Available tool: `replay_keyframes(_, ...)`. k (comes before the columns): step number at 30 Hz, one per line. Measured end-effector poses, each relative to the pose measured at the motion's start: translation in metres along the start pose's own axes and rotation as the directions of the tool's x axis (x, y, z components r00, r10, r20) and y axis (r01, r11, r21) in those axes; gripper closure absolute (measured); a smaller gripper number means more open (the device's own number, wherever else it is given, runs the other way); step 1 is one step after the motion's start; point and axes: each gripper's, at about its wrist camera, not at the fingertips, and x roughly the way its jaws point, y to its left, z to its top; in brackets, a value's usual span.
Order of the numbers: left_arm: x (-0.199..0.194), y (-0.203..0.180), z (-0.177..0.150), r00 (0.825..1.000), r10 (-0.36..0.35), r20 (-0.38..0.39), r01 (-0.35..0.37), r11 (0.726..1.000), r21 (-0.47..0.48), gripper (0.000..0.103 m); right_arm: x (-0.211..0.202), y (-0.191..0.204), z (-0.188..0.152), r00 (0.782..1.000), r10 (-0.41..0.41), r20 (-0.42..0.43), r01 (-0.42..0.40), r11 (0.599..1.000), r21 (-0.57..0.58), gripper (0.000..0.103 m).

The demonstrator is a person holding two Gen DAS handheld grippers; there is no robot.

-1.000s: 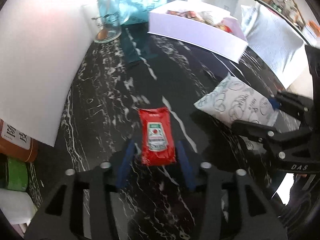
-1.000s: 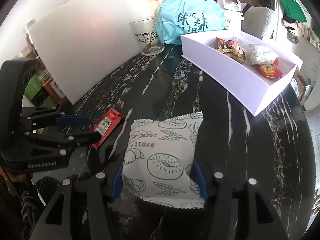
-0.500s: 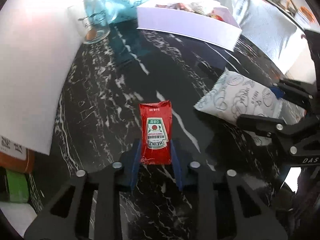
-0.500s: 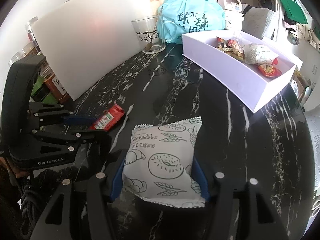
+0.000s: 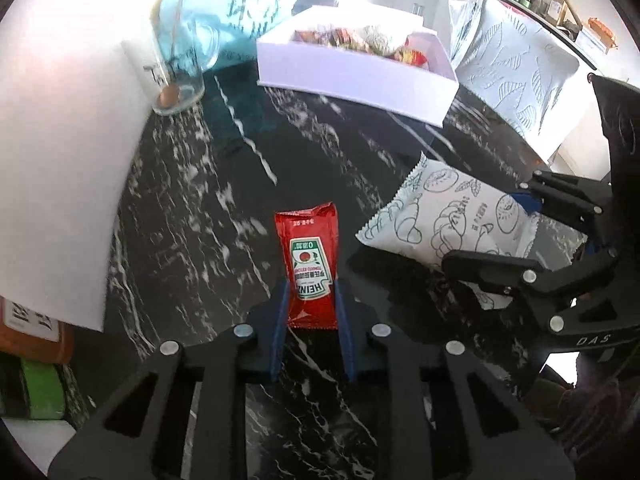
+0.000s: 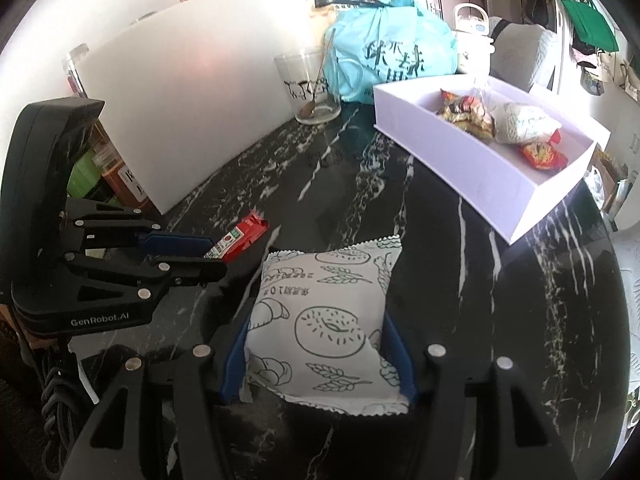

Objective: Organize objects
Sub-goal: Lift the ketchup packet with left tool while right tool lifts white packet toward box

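Black marble table (image 5: 192, 208) under us. Our left gripper (image 5: 311, 300) pinches red ketchup sachet (image 5: 310, 270) at its near end between narrowed blue pads. Our right gripper (image 6: 316, 354) clamps white snack pouch (image 6: 324, 320), pads on both side edges. Farther off: white box (image 6: 480, 168) holding snacks.

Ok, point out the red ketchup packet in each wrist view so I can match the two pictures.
Left wrist view: the ketchup packet stands at lower centre, its near end gripped between the left gripper fingers.
Right wrist view: the same packet shows at centre left, sticking out of the left gripper beside the white snack bag.
Shared landmark: the white box of snacks at the back.
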Motion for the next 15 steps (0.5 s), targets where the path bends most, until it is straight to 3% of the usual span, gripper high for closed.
replay_keyframes(15, -0.025, -0.018, 0.054, 0.995, -0.003, 0.097, -0.004, 0.998, 0.070, 0.082, -0.044, -0.024, 0.031, 0.992, -0.056, 0.115, 0.056, 0.998, 0.006, 0.043)
